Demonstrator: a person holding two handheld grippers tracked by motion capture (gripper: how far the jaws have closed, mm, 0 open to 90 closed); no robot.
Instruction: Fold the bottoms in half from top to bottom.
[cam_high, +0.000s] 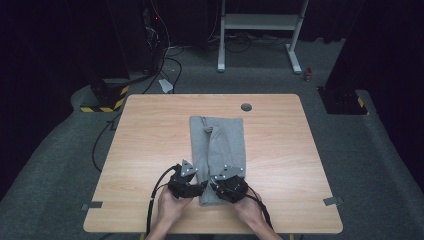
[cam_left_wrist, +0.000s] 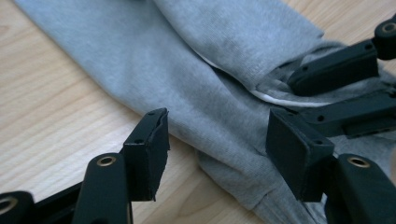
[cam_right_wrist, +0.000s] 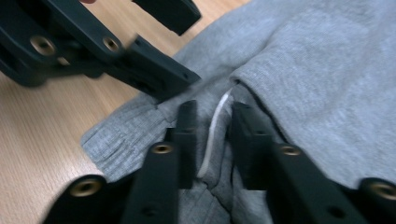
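Note:
A grey garment (cam_high: 217, 140) lies folded into a long strip down the middle of the wooden table (cam_high: 145, 145), and both grippers are at its near end. My left gripper (cam_high: 201, 186) stands open over the garment's near left edge (cam_left_wrist: 187, 70); its jaws (cam_left_wrist: 217, 133) straddle the cloth without pressing it. My right gripper (cam_high: 216, 186) comes from the right. Its jaws (cam_right_wrist: 212, 121) are close together on a fold of grey cloth (cam_right_wrist: 317, 84) with a white strip in it. The left gripper (cam_right_wrist: 187, 44) sits just beyond them. In the left gripper view the right gripper (cam_left_wrist: 292, 95) pinches that fold.
A round cable hole (cam_high: 246, 106) sits near the table's far edge. Grey tape marks (cam_high: 333, 201) lie by the near corners. Beyond the table are a white desk frame (cam_high: 260, 22), floor cables (cam_high: 170, 65) and yellow-black striped bases (cam_high: 102, 100).

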